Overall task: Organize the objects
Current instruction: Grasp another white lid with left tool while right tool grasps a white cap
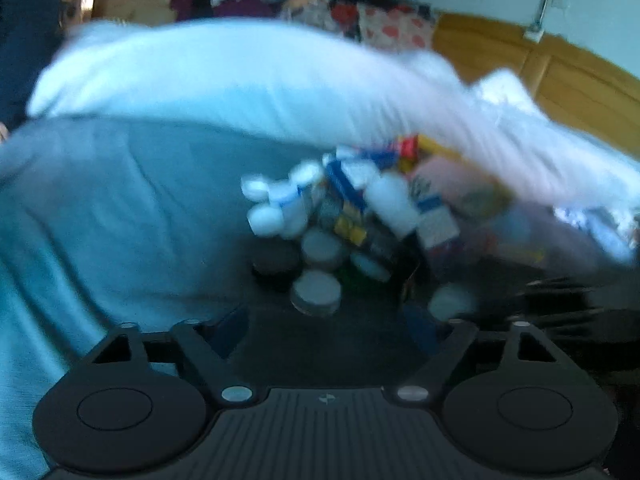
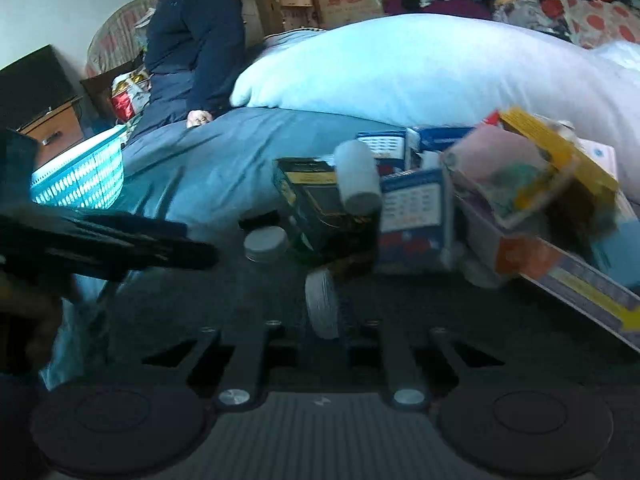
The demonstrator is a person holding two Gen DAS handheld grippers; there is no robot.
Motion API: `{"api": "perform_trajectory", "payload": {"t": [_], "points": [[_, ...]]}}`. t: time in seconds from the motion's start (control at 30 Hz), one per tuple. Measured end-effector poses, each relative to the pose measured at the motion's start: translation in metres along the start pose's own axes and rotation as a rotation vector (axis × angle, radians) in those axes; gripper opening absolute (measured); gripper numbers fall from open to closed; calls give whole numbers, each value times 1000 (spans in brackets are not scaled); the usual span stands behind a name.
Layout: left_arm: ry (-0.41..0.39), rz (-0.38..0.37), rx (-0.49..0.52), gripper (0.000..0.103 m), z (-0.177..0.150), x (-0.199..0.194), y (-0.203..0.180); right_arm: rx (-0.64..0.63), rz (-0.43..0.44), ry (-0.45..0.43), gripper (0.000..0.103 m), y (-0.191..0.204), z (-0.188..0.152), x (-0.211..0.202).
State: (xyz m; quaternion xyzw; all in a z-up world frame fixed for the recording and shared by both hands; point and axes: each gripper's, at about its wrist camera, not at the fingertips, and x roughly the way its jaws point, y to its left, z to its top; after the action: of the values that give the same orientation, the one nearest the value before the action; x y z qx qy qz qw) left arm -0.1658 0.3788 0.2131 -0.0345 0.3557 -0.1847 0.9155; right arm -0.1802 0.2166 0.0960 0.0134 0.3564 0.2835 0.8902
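In the left wrist view, which is heavily blurred, the left gripper (image 1: 324, 320) has its fingers spread wide apart with nothing between them. Ahead of it, right of centre, a heap of medicine bottles and boxes (image 1: 352, 216) lies on a dark cloth (image 1: 320, 340) over the blue bedsheet (image 1: 100, 200). A white pillow (image 1: 220, 80) arches across the upper half of the frame.

In the right wrist view, a turquoise basket (image 2: 80, 176) sits at the left edge on the bed. Above it, in the upper left, a person in a dark top (image 2: 192, 40) sits on the bed's far side with one hand on the sheet. At centre the right gripper (image 2: 324, 320) has its fingers drawn close on a small white bottle (image 2: 322, 304), held on its side between them. Just beyond stand a black-and-yellow box (image 2: 312, 200) with a white cylinder bottle (image 2: 358, 178) leaning against it, then a blue-and-white box (image 2: 416, 208). At the right edge, pink and yellow packets (image 2: 520, 168) lie piled on a long flat carton (image 2: 580, 288).
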Motion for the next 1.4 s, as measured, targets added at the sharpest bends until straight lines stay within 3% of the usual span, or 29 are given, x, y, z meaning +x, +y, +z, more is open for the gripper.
{"api": "perform_trajectory", "payload": {"t": [0.23, 0.3, 0.37, 0.43, 0.5, 0.57, 0.67, 0.77, 0.9, 1.03, 1.13, 1.2, 1.27, 1.4], "points": [[-6, 3, 51, 86, -5, 46, -6, 16, -26, -10, 19, -20, -3, 4], [-7, -6, 58, 86, -1, 50, -7, 8, -70, -40, 34, -24, -2, -3], [-5, -10, 64, 85, 4, 56, -9, 10, -102, -59, 38, -28, -1, -5], [1, -15, 76, 77, 7, 59, -11, 5, -122, -77, 40, -31, -2, -9], [9, 3, 95, 54, 7, 61, -14, 7, -117, -94, 40, -32, -3, -15], [4, 10, 85, 40, 5, 57, -13, -2, -98, -103, 40, -30, -4, -16], [-14, 1, 34, 40, 1, 43, -6, -21, -59, -94, 41, -26, -4, -11], [-42, 23, 1, 40, -4, 24, -2, -50, -47, -86, 49, -18, -5, -2], [-59, 55, -21, 40, -9, 9, -1, -75, -38, -70, 49, -15, -2, 15], [-47, 71, -23, 40, -12, 9, -3, -141, -97, -38, 48, -9, 1, 35], [-61, 78, -22, 40, -10, 2, -5, -114, -87, -37, 49, -10, 1, 33], [-66, 80, -18, 40, -9, 0, -8, -134, -82, -30, 42, -9, -1, 35], [-71, 86, -25, 40, -6, -4, -10, -117, -67, -26, 42, -10, -1, 31], [-125, 102, -5, 40, 5, -28, -18, -109, -40, -85, 42, 0, 9, 6]]}}
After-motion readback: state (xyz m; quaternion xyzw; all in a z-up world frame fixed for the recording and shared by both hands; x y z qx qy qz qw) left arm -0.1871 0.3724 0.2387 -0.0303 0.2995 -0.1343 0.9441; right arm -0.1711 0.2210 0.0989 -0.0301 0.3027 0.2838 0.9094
